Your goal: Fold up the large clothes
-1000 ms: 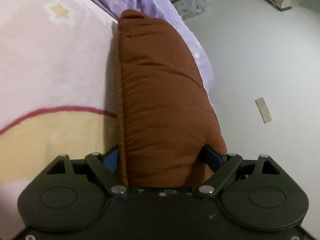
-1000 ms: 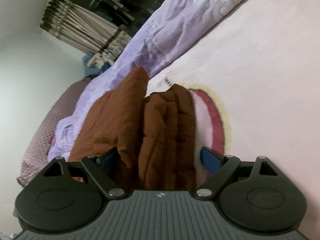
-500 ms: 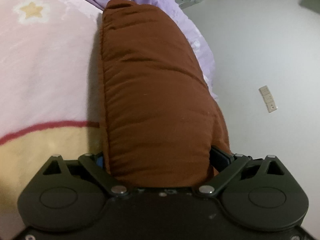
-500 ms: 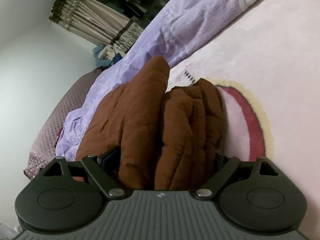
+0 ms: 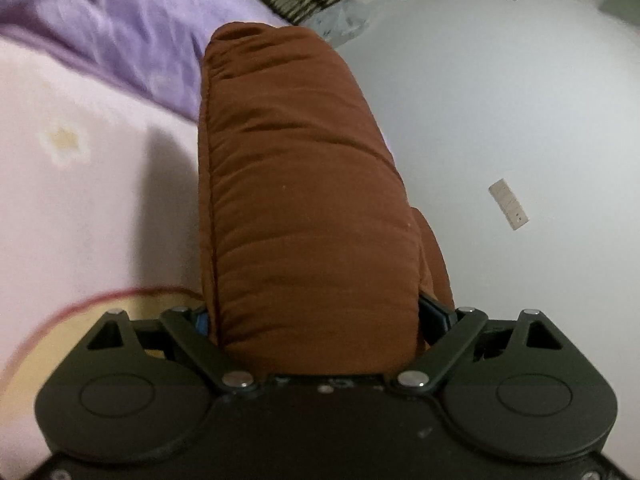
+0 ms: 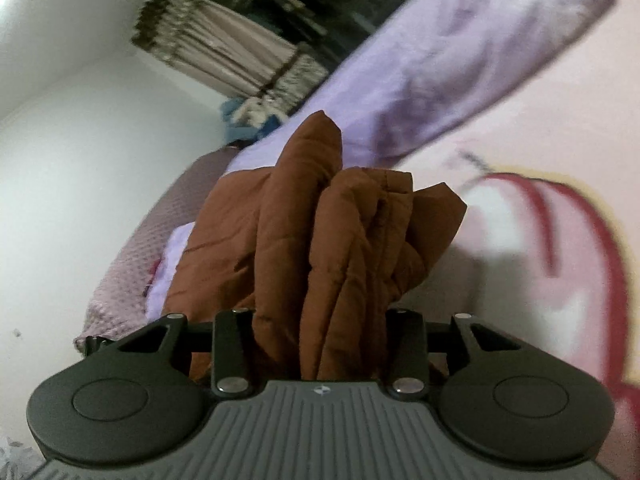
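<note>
The left gripper (image 5: 316, 316) has its jaws spread wide around a thick folded bundle of the brown padded garment (image 5: 304, 208), which fills the gap between them; a blue finger pad (image 5: 202, 322) peeks out at the left edge of the cloth, so the jaws look clamped on the bundle. The garment stands up from the gripper as a rounded, quilted column, held above the pink bed cover (image 5: 80, 208). A purple quilt (image 5: 120, 32) lies along the far side of the bed, and a white wall (image 5: 500, 120) with a small switch plate (image 5: 509, 204) is on the right.

The right gripper (image 6: 320, 344) has its jaws drawn close together, pinching several bunched layers of the same brown padded garment (image 6: 340, 240). The folds rise out of the jaws over the pink bed cover (image 6: 540, 100), which bears a red and yellow printed outline (image 6: 576, 216). The purple quilt (image 6: 460, 60) runs behind, and pleated curtains (image 6: 224, 52) hang by the wall
</note>
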{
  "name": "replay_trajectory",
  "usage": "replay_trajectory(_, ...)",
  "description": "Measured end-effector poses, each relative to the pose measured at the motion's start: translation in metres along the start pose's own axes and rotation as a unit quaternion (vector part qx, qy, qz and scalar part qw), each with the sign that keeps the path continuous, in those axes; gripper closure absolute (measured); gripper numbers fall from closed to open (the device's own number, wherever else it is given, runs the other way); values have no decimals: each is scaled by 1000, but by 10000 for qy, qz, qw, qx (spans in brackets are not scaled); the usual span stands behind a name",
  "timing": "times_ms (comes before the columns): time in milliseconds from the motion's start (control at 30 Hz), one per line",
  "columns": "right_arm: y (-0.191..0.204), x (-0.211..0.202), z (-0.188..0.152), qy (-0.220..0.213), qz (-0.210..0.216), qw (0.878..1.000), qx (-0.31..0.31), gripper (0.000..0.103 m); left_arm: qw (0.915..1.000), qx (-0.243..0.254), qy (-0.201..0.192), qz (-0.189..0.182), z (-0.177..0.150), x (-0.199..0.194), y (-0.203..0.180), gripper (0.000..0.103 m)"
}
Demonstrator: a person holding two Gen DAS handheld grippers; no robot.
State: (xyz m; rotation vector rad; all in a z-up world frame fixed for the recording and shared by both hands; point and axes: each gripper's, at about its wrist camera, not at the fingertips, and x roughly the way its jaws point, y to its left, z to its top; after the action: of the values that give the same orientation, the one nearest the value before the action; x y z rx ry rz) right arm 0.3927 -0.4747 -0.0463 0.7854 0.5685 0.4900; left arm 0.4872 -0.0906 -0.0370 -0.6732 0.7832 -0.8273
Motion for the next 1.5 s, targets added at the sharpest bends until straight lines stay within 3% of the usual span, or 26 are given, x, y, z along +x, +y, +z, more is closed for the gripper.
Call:
replay_trajectory(233,73,23,-23,135,335,9987,-352,57,9992,257,-297,62,4,-95,6,12)
replay_trajectory(400,95,42,-46,199,305,9983,-453,57,9993,220,-291,113,-2,-127,32,11)
replay_trajectory(600,82,68,-63,388,74,9989,-270,57,9997,7,-152,179,-16,-129,74,11)
replay_trajectory(767,47,86,-74,604,-295,9976,132,56,9985,-361,47,419,-31,-111,119,11)
replay_trajectory(900,21,86,-81,594,4,9970,503,51,9985,-529,-9,150,-39,-107,139,9)
replay_trajectory(1133,6,84,-92,550,163,9956,742,35,9989,-401,21,247,-38,-110,140,6)
replay_trajectory(1200,8,81,-92,527,150,9953,794,30,9984,-415,35,380,-33,-110,139,7)
replay_trajectory(1333,23,66,-86,498,-107,9967,627,25,9950,13,-220,972,-33,-145,111,9)
replay_trajectory(1500,51,32,-86,174,-745,9969,168,25,9747,757,-733,1970,-53,-181,57,10)
